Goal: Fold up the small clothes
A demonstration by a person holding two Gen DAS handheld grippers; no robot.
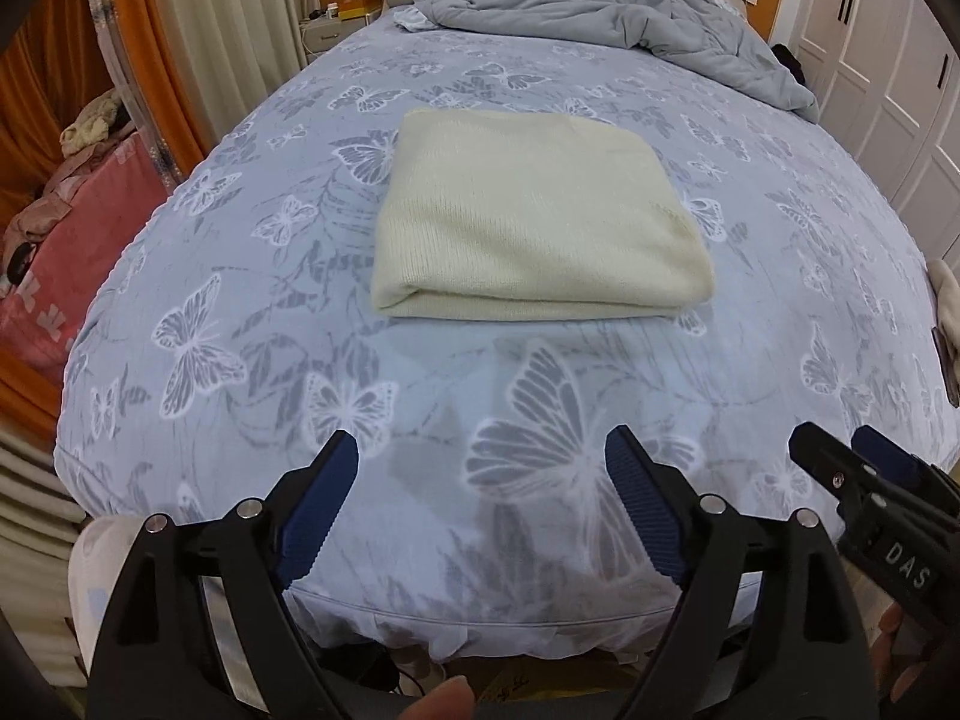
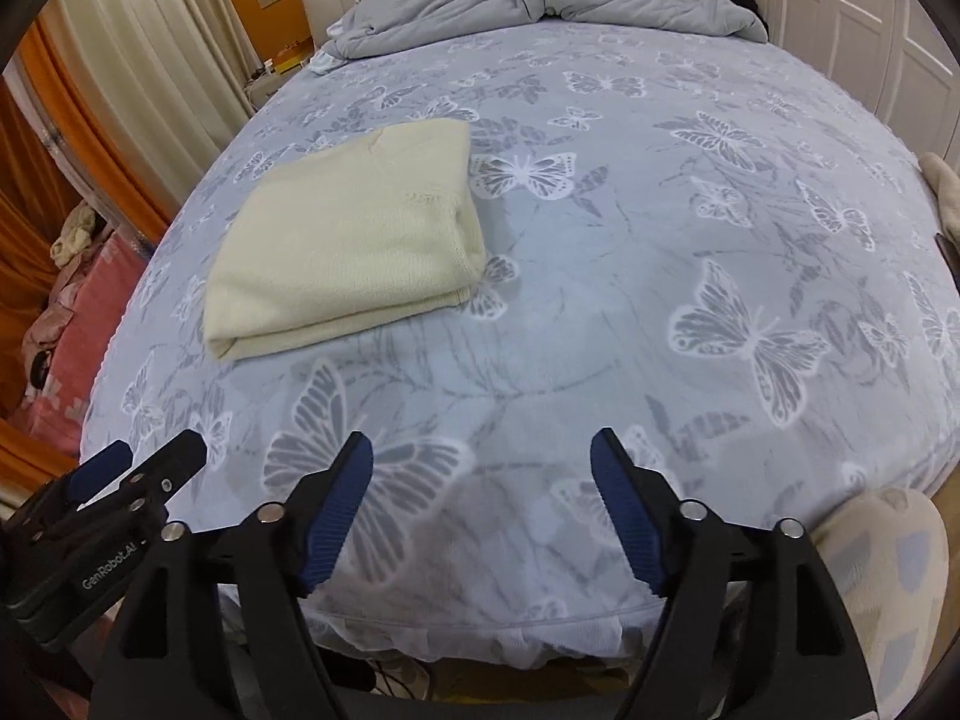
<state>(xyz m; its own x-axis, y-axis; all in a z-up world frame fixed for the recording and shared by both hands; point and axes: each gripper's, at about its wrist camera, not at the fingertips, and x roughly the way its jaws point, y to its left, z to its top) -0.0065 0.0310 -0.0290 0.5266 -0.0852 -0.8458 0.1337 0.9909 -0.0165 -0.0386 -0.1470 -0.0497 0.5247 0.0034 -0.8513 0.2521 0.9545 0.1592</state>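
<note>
My left gripper (image 1: 480, 450) hangs over the near edge of the bed (image 1: 780, 312), its two blue ribbed pads spread wide with nothing between them but the butterfly-printed sheet below. My right gripper (image 2: 480, 450) is beside it, just as wide apart and just as bare; from the left wrist view I can see its black tip (image 1: 858, 468) poking in at the lower right, and from the right wrist view the left one (image 2: 138, 468) shows at the lower left, so the two sit close together side by side at the foot of the mattress. The cream knitted garment (image 1: 534, 216) lies folded into a neat, thick rectangle on the sheet, well apart from both sets of fingers. In the left view it sits straight ahead of my pads near the middle of the bed; in the right view (image 2: 348, 234) it lies ahead and off to the left, its folded edge facing me and its layers stacked flat. Neither gripper touches it. Farther back, a rumpled grey duvet (image 1: 630, 18) is heaped against the headboard at the far end. A pink blanket (image 1: 72, 252) with some bundled cloth on top sits off the left side of the bed, in front of orange curtains, and white cupboard doors (image 1: 888, 60) stand along the right wall.
</note>
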